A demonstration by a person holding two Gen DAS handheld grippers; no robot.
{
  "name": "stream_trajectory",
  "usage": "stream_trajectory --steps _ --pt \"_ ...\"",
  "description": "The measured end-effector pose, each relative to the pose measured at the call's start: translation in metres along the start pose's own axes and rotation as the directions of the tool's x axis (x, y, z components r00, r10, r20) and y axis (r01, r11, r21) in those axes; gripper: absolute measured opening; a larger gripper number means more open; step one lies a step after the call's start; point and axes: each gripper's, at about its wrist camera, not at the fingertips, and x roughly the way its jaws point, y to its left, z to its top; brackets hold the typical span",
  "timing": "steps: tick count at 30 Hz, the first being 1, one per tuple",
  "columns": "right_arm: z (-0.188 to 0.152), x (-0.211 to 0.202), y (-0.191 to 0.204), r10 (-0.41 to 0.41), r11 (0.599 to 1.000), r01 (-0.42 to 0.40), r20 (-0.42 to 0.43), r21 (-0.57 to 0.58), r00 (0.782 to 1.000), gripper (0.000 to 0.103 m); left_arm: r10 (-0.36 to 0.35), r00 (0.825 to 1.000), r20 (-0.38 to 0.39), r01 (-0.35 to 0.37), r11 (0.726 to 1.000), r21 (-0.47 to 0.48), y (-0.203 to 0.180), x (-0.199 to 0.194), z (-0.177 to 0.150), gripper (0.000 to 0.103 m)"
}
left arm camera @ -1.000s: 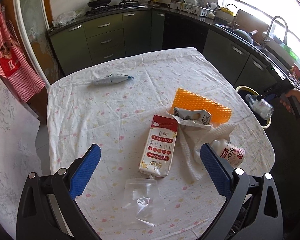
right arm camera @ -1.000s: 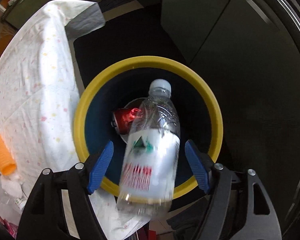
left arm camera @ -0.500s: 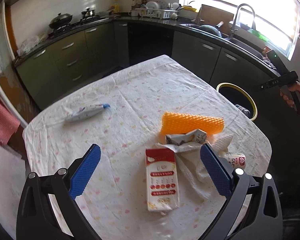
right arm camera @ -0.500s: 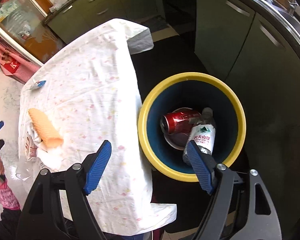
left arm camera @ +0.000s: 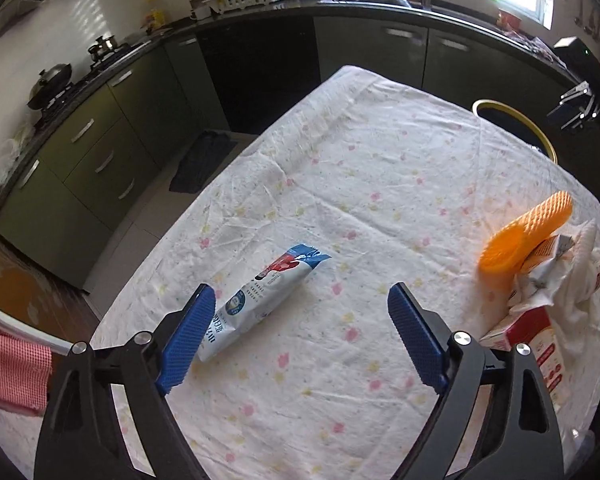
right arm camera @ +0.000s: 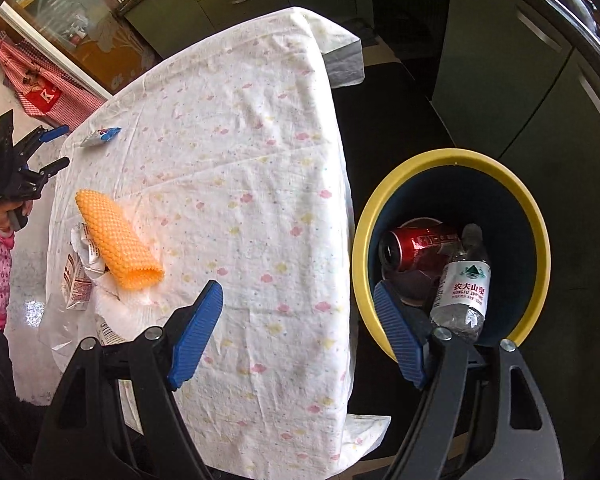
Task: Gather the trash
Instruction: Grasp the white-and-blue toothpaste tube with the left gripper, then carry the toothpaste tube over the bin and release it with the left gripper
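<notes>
Left claw (left arm camera: pixel 296 336) is closing, empty, now swinging over from the carton pile to the sachet (left arm camera: pixel 260 300) on the cloth — right claw (right arm camera: pixel 298 332), open and empty, is lifting away, bottle (right arm camera: pixel 462 280) now lying in the bin (right arm camera: pixel 452 158).

A crinkled, matt cotton-like tablecloth (left arm camera: pixel 380 168) bears a glossy plastic wrapper (left arm camera: pixel 260 300). The orange sleeve (right arm camera: pixel 116 240) looks like bumpy foam, perhaps. The can (right arm camera: pixel 412 246) is shiny metal.

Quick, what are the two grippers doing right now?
Left gripper: empty, jaws closing above the blue-and-white wrapper.
Right gripper: open, holding nothing.
</notes>
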Motion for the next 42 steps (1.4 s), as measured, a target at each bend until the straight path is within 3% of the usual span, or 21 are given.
stream_trajectory --steps 7,10,14,16,18,20,30,38,42 --pt "0.018 0.023 0.001 -0.007 1.000 0.007 -0.049 0.010 0.999 0.074 -0.035 0.998 -0.055 0.037 0.999 0.036 0.020 0.047 0.001 0.086" --pt "0.023 0.032 0.002 -0.009 1.000 0.010 -0.068 0.012 0.998 0.074 -0.081 0.994 -0.074 0.083 0.996 0.019 0.028 0.059 0.000 0.080" --pt "0.029 0.038 0.005 -0.001 1.000 0.002 -0.083 0.012 0.997 0.074 -0.152 0.984 -0.094 0.152 0.988 -0.006 0.035 0.066 -0.008 0.063" --pt "0.031 0.040 0.008 0.001 1.000 -0.001 -0.088 0.006 0.996 0.074 -0.149 0.985 -0.087 0.149 0.989 -0.013 0.034 0.065 -0.013 0.057" --pt "0.031 0.041 0.011 0.007 1.000 -0.007 -0.090 0.000 0.996 0.074 -0.151 0.986 -0.072 0.148 0.988 -0.045 0.036 0.062 -0.016 0.036" --pt "0.029 0.041 0.015 0.014 1.000 -0.015 -0.088 -0.007 0.996 0.074 -0.156 0.986 -0.065 0.151 0.985 -0.078 0.036 0.057 -0.020 0.027" --pt "0.001 0.014 0.021 0.053 0.998 -0.054 -0.033 -0.034 0.998 0.074 -0.037 0.997 -0.063 0.029 0.993 -0.111 -0.004 0.020 -0.033 0.026" --pt "-0.037 -0.013 0.002 0.088 0.996 -0.088 0.037 -0.011 0.995 0.074 -0.031 0.999 0.019 0.032 0.997 -0.070 -0.059 -0.042 0.010 0.026" --pt "-0.060 -0.020 -0.022 0.093 0.995 -0.095 0.066 0.026 0.993 0.074 -0.062 0.997 0.042 0.061 0.998 0.008 -0.101 -0.060 0.046 0.026"
